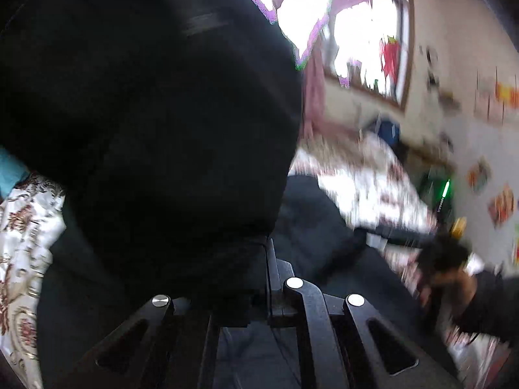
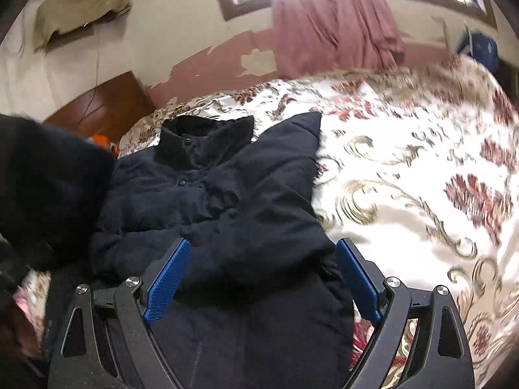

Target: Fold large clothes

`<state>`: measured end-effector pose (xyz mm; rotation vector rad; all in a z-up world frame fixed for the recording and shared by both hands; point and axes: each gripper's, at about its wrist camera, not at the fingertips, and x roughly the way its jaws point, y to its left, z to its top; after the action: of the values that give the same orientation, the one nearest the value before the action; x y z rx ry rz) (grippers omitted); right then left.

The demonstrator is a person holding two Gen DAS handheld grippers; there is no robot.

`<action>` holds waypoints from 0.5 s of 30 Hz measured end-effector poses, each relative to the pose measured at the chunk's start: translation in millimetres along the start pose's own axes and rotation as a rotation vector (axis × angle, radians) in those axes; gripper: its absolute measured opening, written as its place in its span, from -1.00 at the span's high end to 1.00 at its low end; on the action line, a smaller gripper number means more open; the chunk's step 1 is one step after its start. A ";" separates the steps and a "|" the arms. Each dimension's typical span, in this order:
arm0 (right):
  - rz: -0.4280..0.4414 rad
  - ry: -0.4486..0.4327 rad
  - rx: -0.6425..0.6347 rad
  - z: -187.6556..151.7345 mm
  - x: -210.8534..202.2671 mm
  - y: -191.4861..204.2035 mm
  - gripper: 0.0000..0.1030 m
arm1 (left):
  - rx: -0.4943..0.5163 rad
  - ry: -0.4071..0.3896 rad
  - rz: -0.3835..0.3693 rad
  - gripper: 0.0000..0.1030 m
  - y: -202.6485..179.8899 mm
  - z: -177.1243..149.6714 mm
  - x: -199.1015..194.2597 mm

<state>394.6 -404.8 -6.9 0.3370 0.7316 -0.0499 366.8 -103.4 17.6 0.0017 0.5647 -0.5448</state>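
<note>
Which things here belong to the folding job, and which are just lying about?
Part of the job:
- dark padded jacket, spread on the bed
- left tool, shut on a fold of the jacket
- right tool, open above the jacket

Just lying about:
- flowered bedspread
- pink curtain
- olive cloth on the wall
- wooden headboard
- blue bag
</note>
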 end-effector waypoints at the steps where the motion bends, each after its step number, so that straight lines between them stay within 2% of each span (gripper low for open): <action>1: 0.019 0.005 0.025 -2.1 1.6 -4.5 -0.70 | 0.008 0.034 -0.003 0.88 -4.7 -5.6 8.8; 5: 0.152 0.015 0.135 -4.5 6.2 -23.4 -0.70 | 0.014 0.148 -0.047 0.81 -13.4 -22.3 34.7; 7: 0.226 0.028 0.181 -8.8 9.9 -29.3 -0.70 | 0.041 0.164 -0.062 0.73 -19.3 -27.5 37.3; 10: 0.329 0.065 0.254 -14.0 17.5 -33.9 -0.70 | 0.059 0.193 -0.073 0.72 -21.7 -29.9 38.1; 15: 0.286 0.165 0.238 -27.6 30.2 -27.3 -0.70 | 0.052 0.200 -0.123 0.69 -4.7 -33.6 24.7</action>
<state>394.9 -419.7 -53.7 0.6764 0.8359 0.1645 364.9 -114.6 -22.8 0.0712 0.7488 -0.6840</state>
